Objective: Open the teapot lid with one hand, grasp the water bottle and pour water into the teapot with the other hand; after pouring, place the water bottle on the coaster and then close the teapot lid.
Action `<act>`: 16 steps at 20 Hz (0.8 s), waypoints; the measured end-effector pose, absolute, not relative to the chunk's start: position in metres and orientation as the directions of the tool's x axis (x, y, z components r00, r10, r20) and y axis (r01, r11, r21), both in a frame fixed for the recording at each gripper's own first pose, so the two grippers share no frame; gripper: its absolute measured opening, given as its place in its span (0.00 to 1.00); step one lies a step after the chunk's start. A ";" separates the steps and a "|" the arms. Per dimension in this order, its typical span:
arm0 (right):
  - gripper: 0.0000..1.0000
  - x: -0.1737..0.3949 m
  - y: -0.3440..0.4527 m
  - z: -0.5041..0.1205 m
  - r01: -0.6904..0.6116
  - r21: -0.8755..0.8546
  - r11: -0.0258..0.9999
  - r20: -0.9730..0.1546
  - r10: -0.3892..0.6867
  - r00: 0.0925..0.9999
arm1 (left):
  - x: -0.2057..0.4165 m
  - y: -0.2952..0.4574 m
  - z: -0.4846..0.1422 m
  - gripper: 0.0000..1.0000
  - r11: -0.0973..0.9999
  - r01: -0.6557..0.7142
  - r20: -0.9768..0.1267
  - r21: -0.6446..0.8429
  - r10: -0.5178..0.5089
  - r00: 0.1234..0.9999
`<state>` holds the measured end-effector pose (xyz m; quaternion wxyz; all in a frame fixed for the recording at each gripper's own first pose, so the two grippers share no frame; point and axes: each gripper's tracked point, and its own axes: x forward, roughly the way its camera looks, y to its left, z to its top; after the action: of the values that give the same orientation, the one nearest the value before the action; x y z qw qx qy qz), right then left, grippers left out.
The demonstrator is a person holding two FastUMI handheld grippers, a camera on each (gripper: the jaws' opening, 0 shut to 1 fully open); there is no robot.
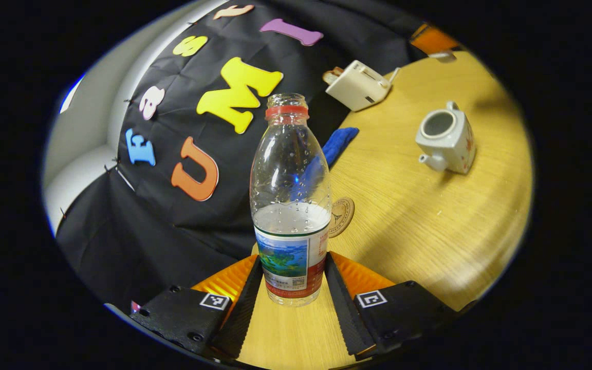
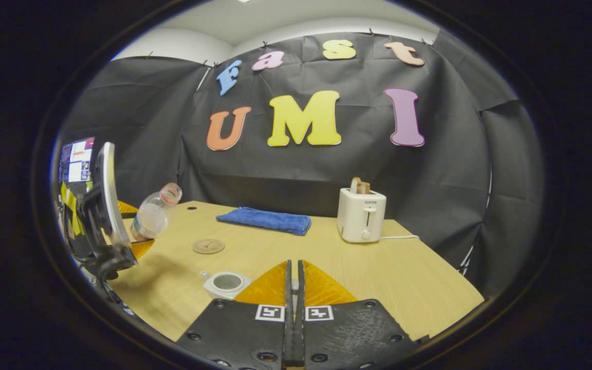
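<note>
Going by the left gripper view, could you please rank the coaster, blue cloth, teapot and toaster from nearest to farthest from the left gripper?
1. Coaster, just behind the held water bottle.
2. Blue cloth, by the wall, and teapot, off right: too close to call.
3. Toaster, farthest, by the wall.

A staged recording booth: black cloth wall [image 2: 327,169] behind a wooden table [image 2: 404,272].

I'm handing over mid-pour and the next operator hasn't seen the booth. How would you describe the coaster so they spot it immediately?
Start at the light wooden table, then find the folded blue cloth by the back wall. Just in front of its left end lies the round, flat, brown cork coaster, between the cloth and the lidless white ceramic teapot. It's the only flat disc there.
</note>
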<state>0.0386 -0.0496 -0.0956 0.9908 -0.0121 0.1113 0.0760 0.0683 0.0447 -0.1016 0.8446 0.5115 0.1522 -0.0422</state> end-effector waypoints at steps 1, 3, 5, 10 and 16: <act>0.00 0.038 -0.053 -0.097 -0.152 -0.006 0.988 -0.224 0.147 0.964 | 0.067 0.044 -0.102 0.74 0.408 0.239 -0.299 0.881 0.090 0.950; 0.00 0.035 -0.059 -0.097 -0.145 0.000 0.989 -0.222 0.141 0.965 | 0.066 0.039 -0.104 0.74 0.291 0.251 -0.286 0.923 0.084 0.954; 0.00 0.034 -0.065 -0.099 -0.138 0.014 0.990 -0.220 0.137 0.966 | 0.066 0.035 -0.102 0.74 0.216 0.252 -0.274 0.943 0.076 0.959; 0.00 0.030 -0.077 -0.103 -0.125 0.030 0.992 -0.223 0.128 0.966 | 0.067 0.019 -0.090 0.74 0.049 0.241 -0.244 0.969 0.056 0.968; 0.00 0.026 -0.087 -0.106 -0.113 0.042 0.993 -0.222 0.120 0.968 | 0.065 0.013 -0.090 0.74 -0.094 0.236 -0.232 0.967 0.052 0.971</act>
<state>0.0260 -0.0869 -0.1055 0.9918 0.0144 0.1128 0.0588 0.0648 0.0134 -0.0895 0.6658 0.7365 0.0976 -0.0691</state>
